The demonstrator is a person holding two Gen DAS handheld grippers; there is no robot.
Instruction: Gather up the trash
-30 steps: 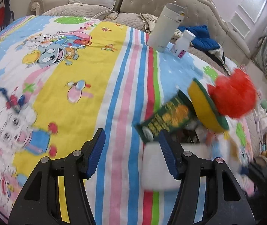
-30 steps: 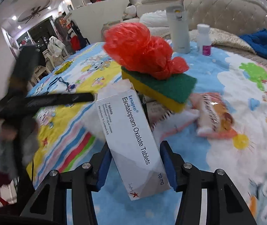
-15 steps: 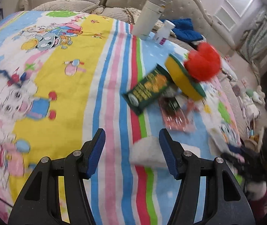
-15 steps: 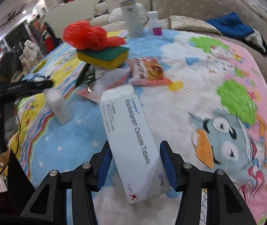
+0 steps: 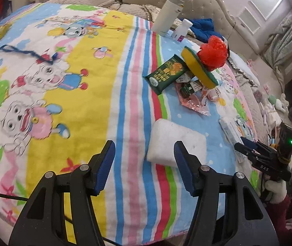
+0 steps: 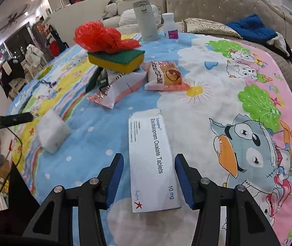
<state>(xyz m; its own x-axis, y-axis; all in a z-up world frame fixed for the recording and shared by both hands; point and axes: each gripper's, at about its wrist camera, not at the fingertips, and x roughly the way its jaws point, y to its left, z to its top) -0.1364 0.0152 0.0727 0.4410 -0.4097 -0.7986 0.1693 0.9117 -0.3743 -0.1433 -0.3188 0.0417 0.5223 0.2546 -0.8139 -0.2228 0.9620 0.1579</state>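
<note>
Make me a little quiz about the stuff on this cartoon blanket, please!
1. True or false: the red bag sits on top of the scrubbing sponge.
2. Which thing lies nearest the left gripper? A: white foam block. B: green snack packet. C: blue cloth.
3. Fill in: at the far edge, the tumbler and the small bottle both stand ___.
Key: 1 true; 2 A; 3 upright.
</note>
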